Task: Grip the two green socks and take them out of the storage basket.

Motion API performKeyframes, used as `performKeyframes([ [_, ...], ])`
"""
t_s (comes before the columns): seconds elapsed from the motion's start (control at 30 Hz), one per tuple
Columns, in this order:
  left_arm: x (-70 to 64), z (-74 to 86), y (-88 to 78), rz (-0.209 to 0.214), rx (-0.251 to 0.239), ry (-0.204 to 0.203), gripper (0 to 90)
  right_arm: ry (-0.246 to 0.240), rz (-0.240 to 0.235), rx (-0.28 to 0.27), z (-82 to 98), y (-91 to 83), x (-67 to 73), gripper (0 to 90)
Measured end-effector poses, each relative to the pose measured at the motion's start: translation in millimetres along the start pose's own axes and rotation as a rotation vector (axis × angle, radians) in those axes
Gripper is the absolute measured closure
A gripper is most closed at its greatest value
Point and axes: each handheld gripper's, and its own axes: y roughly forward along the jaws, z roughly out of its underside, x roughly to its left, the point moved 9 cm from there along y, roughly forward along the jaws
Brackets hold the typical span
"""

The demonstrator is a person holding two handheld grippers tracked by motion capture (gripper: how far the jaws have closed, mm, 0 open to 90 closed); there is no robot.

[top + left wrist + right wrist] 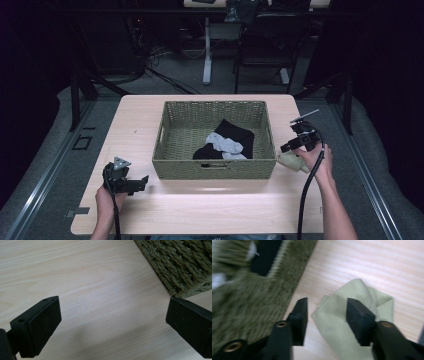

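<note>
The step in hand looks like picking up the pale green cloth (359, 315) that lies crumpled on the worktop (210, 210), just beside the right wall of the woven basket (215, 169), presumably to drop it in with the black garment (232, 134) and the grey-white garment (223, 144) already inside. The right tool (327, 316) hovers over the cloth's near-left part with its jaws parted and nothing pinched between them; one jaw stands over the bare wood between cloth and basket, the other over the fabric. To do this well, I would bring the tool straight down until both pads bracket a raised fold (the ridge running up the middle of the cloth seems the best bite), then close firmly so several layers are caught, not a single edge that could slip free. Keep clear of the basket wall on the way down, since the jaw on that side is close to it. The left tool (110, 322) rests released near the basket's front left corner, jaws wide over bare wood, and can stay put.
</note>
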Motion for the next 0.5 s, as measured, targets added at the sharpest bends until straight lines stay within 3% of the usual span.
performKeyframes([
  [0.33,-0.8,-0.6,-0.1,0.0,-0.002,0.001,0.2,-0.057,0.022,-0.121,18.8,-50.5,18.7,19.4],
  [0.5,-0.8,-0.6,-0.2,-0.001,-0.002,0.001,0.2,-0.085,0.026,-0.162,33.6,-66.4,25.7,14.2],
])
